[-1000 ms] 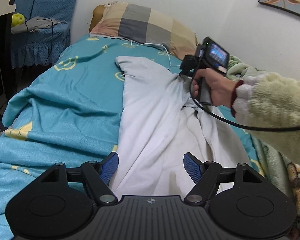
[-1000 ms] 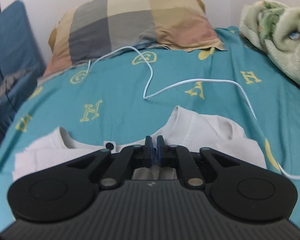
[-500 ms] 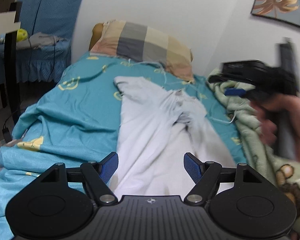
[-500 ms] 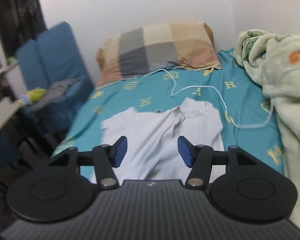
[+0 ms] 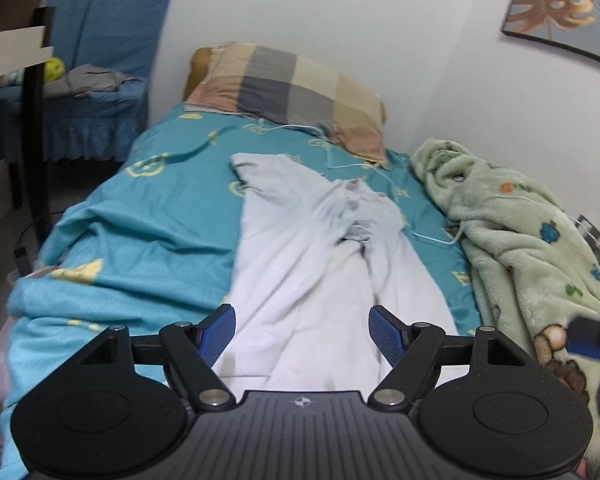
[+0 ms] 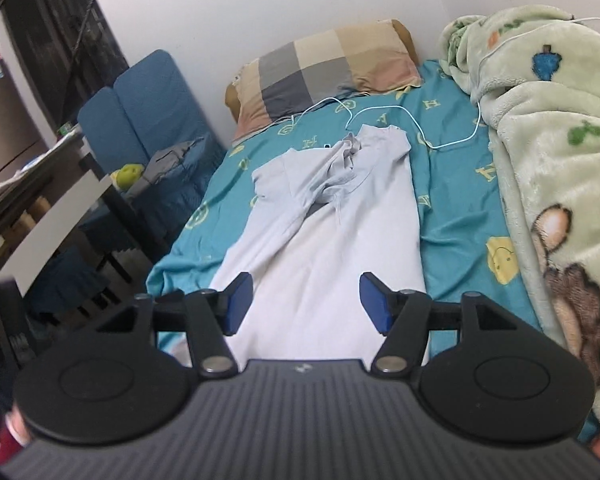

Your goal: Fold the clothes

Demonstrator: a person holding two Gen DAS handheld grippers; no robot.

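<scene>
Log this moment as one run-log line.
task: fold clothes | white shirt: on bed, collar end bunched | left gripper: open, empty | right gripper: just opened, empty

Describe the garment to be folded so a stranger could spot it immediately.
Find the bed with the teal patterned sheet. Along its middle lies a pale white long-sleeved cotton shirt, collar toward the checked pillow. It is the only plain, pale cloth there, unlike the fluffy green cartoon blanket beside it.

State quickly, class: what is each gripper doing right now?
Left gripper: open, holding nothing.
Right gripper: open, jaws just opened, nothing between them.
</scene>
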